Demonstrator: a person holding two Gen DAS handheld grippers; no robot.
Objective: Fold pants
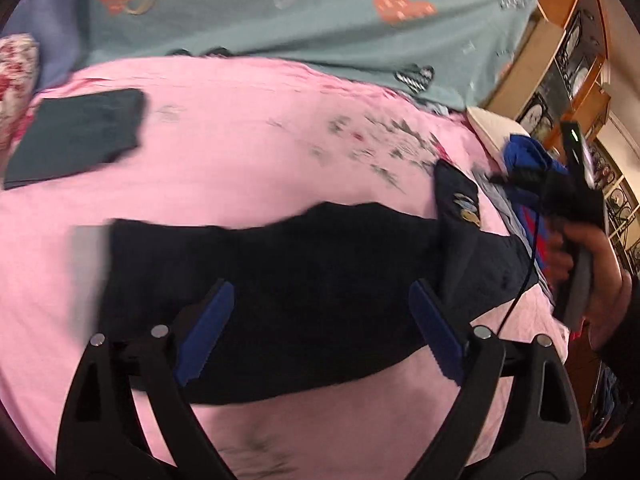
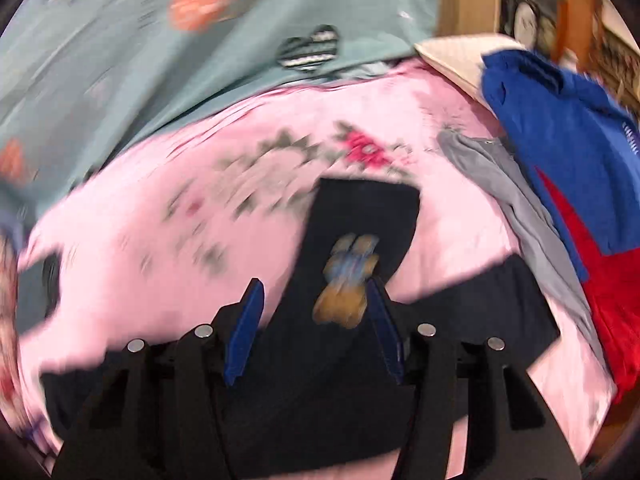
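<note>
Dark navy pants (image 1: 304,280) lie on the pink bedsheet (image 1: 248,152), stretched left to right, with a grey cuff at the left end. One part (image 2: 360,232) with a blue and orange emblem sticks away from me. My left gripper (image 1: 320,300) is open above the middle of the pants, holding nothing. My right gripper (image 2: 316,300) is open over the emblem part, holding nothing; it also shows from outside in the left wrist view (image 1: 576,208), held in a hand at the right. The right wrist view is blurred.
A folded dark garment (image 1: 80,136) lies at the far left of the sheet. A pile of blue, red and grey clothes (image 2: 568,160) sits at the right edge. A teal blanket with hearts (image 1: 304,12) covers the far side. Wooden shelves (image 1: 568,56) stand at the right.
</note>
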